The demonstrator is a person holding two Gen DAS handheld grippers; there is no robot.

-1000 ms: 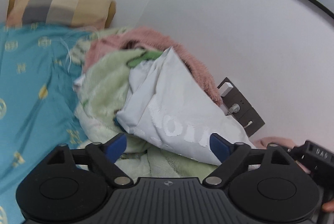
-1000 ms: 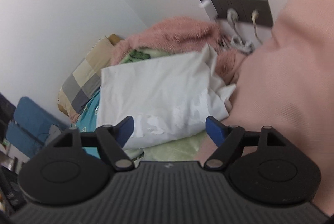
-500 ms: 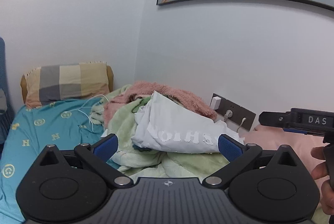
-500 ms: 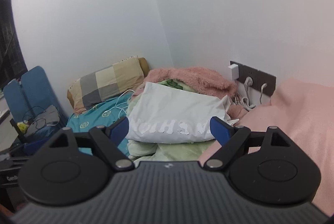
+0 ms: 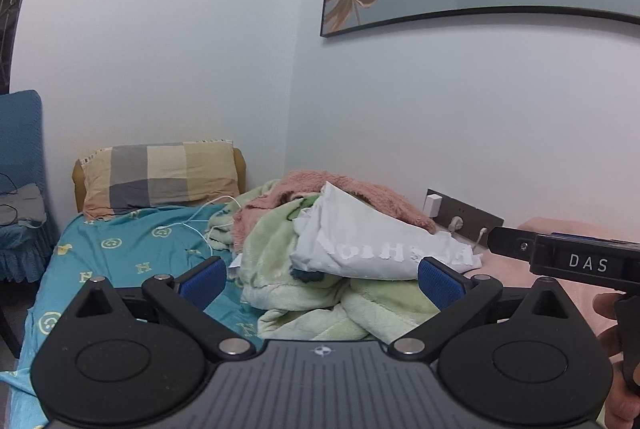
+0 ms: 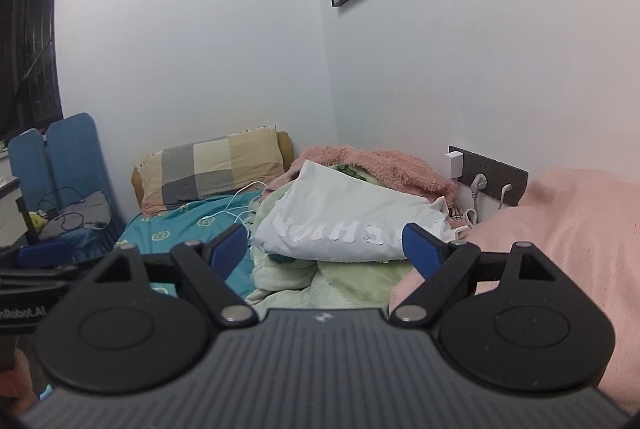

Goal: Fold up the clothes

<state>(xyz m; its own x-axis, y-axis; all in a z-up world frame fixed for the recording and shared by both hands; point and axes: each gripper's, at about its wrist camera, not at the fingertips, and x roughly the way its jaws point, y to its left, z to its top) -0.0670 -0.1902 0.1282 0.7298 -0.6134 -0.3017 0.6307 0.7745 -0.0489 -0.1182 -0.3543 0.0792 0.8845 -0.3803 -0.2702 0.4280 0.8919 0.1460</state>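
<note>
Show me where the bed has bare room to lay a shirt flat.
The teal sheet is free between the checked pillow and the green blanket, apart from a white cable. By the wall it is crowded: white shirt on heaped blankets. Both grippers hang open.

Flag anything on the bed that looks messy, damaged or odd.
The white shirt lies on a rumpled heap of green blanket and pink blanket; its printed lettering looks patchy. A white cable trails across the sheet.

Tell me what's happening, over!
Both tools open, empty: left tool, right tool. White shirt folded on green blanket. Nothing blocking.
</note>
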